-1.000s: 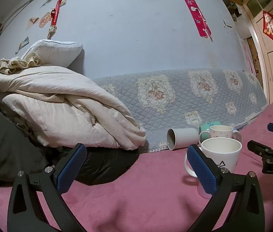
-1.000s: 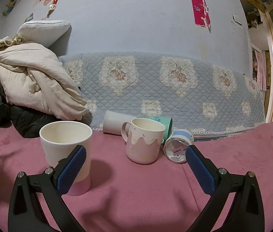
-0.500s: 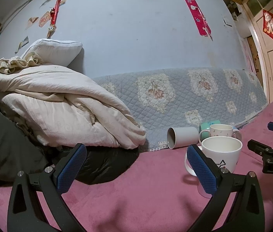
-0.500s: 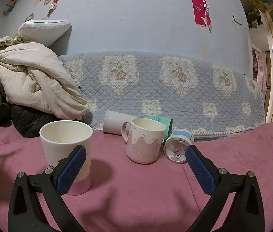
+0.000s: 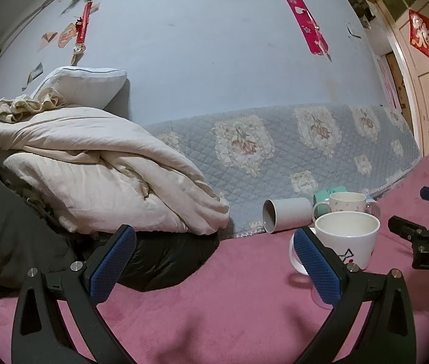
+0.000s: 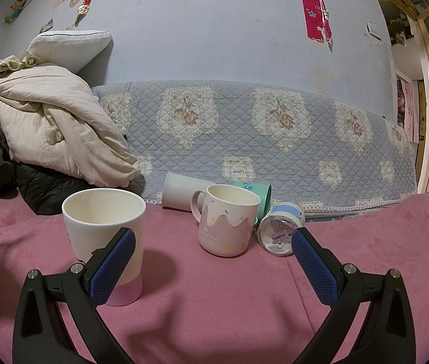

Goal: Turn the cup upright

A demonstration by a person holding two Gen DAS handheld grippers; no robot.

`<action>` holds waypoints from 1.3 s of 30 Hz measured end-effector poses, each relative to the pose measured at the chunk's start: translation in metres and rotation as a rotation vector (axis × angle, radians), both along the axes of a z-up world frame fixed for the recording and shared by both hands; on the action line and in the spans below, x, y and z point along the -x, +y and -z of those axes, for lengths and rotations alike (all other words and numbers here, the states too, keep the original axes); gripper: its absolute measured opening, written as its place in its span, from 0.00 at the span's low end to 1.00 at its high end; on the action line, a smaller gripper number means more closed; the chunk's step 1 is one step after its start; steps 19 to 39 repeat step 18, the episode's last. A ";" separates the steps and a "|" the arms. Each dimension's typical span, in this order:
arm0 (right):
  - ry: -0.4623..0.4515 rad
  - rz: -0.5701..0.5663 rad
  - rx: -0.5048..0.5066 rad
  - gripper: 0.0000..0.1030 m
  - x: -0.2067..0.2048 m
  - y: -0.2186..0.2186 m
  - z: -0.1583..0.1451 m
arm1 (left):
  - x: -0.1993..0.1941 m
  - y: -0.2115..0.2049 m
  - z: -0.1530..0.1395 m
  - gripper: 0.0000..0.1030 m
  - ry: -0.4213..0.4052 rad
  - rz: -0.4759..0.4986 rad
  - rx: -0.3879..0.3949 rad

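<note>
My left wrist camera sits low over the pink blanket point(image 5: 214, 303), looking past my spread left fingers point(image 5: 112, 262) toward the quilted backrest point(image 5: 275, 145) and bedding pile point(image 5: 93, 182). My right wrist camera, also low, faces the same backrest point(image 6: 244, 127) squarely and nearer the cups. Both share the white cup point(image 5: 348, 239) point(image 6: 105, 227), the pink mug point(image 5: 348, 201) point(image 6: 229, 221) and the wall.

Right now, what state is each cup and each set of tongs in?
White cup: upright.
Pink mug: upright.
Grey cup: on its side.
Teal cup: on its side.
Clear cup: on its side.
Left tongs: open, empty.
Right tongs: open, empty.
</note>
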State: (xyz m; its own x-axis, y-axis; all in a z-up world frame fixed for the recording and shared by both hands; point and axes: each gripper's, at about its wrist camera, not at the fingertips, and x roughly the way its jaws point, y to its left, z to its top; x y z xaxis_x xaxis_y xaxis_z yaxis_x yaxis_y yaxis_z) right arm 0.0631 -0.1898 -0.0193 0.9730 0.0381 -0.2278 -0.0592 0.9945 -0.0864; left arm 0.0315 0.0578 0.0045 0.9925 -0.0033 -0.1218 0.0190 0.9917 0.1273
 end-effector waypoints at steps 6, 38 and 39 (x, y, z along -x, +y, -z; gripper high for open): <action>0.000 0.000 0.001 1.00 0.000 0.000 0.001 | -0.001 -0.001 0.001 1.00 0.010 0.006 -0.003; 0.007 -0.006 0.002 1.00 -0.001 0.001 0.002 | -0.001 -0.001 0.001 1.00 0.007 0.006 -0.006; 0.007 -0.006 0.002 1.00 -0.001 0.001 0.002 | -0.001 -0.001 0.001 1.00 0.007 0.006 -0.006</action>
